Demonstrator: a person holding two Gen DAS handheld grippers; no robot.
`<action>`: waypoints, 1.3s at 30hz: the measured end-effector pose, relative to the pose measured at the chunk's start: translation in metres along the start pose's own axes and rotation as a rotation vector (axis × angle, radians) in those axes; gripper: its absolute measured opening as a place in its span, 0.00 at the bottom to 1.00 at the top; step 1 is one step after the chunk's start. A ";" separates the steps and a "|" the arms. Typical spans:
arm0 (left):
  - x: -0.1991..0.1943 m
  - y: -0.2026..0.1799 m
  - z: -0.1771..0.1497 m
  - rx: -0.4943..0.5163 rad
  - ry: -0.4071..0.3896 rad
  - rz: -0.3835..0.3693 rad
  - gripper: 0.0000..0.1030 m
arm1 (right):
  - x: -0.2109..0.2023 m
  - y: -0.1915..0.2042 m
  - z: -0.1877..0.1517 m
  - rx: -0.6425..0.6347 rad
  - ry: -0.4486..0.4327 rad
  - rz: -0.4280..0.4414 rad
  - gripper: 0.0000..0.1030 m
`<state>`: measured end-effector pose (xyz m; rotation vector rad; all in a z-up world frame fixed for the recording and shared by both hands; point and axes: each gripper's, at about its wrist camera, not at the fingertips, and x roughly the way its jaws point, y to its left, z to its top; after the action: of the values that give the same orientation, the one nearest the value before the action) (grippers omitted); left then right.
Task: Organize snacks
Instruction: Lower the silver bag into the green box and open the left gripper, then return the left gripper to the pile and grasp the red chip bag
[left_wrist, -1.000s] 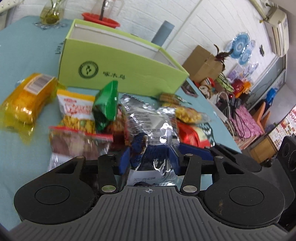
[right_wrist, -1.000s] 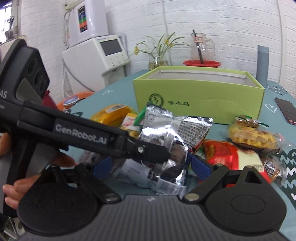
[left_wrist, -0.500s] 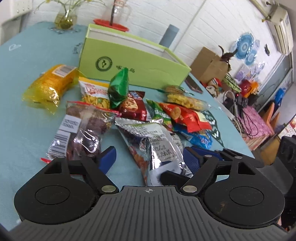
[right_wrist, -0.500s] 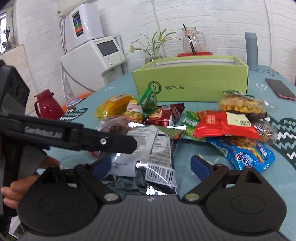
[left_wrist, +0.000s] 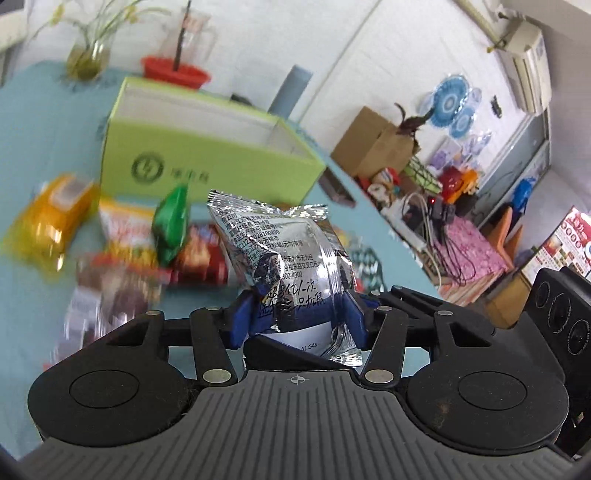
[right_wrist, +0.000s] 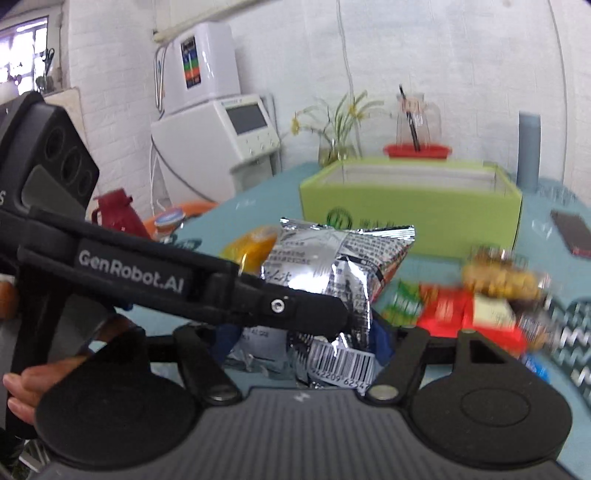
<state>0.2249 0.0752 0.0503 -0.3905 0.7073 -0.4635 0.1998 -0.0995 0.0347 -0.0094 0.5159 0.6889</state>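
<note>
The silver foil snack packet (left_wrist: 291, 266) stands nearly upright between both grippers, its long axis running up from the fingers, crimped top edge uppermost and barcode end lowest. The left gripper (left_wrist: 299, 317) has just been closing, and its blue pads (left_wrist: 242, 319) now press the packet's lower part from either side. The right gripper (right_wrist: 306, 336) has likewise just been closing with the same packet between its fingers; its blue pads appear to bear on the foil near the barcode, though the left gripper's arm crosses the right wrist view and hides one pad, so that contact is probable rather than certain. The packet is clear of the teal table (left_wrist: 33, 122) and sits above the remaining loose snacks (left_wrist: 122, 236). The governing relation for the coming move: the green box (left_wrist: 207, 158), open at the top, lies straight ahead of both sets of fingers, beyond the snack pile and well apart from the packet. Neither hand is clearly nearer to it. The packet must be carried forward above the near wall, then released inside.
</note>
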 end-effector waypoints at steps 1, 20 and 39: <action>0.005 -0.001 0.013 -0.002 -0.004 -0.002 0.33 | 0.005 -0.007 0.010 -0.007 -0.008 -0.006 0.70; 0.221 0.051 0.201 0.041 0.097 0.068 0.35 | 0.177 -0.190 0.128 0.026 0.115 -0.119 0.76; 0.096 -0.002 0.124 0.168 -0.067 0.126 0.75 | 0.035 -0.114 0.086 -0.039 -0.016 -0.212 0.89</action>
<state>0.3746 0.0453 0.0876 -0.2010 0.6185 -0.3857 0.3310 -0.1517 0.0757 -0.0938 0.4781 0.4909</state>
